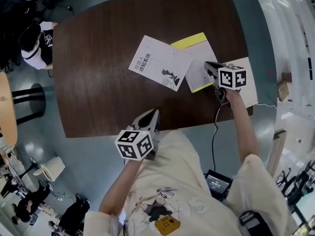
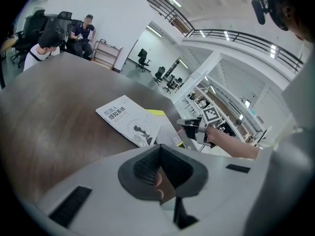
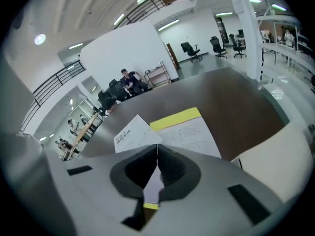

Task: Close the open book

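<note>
From the head view, a white book (image 1: 160, 63) lies on the brown table (image 1: 93, 87). Its cover faces up and it looks shut. One edge of the book lies over a white paper with yellow bands (image 1: 201, 58). The right claw (image 1: 207, 64) is just beside the book, over that paper. The left claw (image 1: 156, 112) is on the person's side of the book, well apart from it, at the table's edge. A cream sheet (image 1: 250, 90) lies past the right claw, farther from the book. A small brown box (image 1: 284, 88) sits on the floor, far from the book. I cannot tell what is in it.

From the left gripper view, the left claw (image 2: 158, 149) is pinched tight with nothing in it. The book (image 2: 129, 121) lies ahead of it, apart from it. The right claw (image 2: 189, 128) is just past the book.

From the right gripper view, the right claw (image 3: 156, 149) has its two sides pressed together and holds nothing. The paper (image 3: 189, 132) lies under it. The book (image 3: 129, 134) is next to the paper, touching it.
</note>
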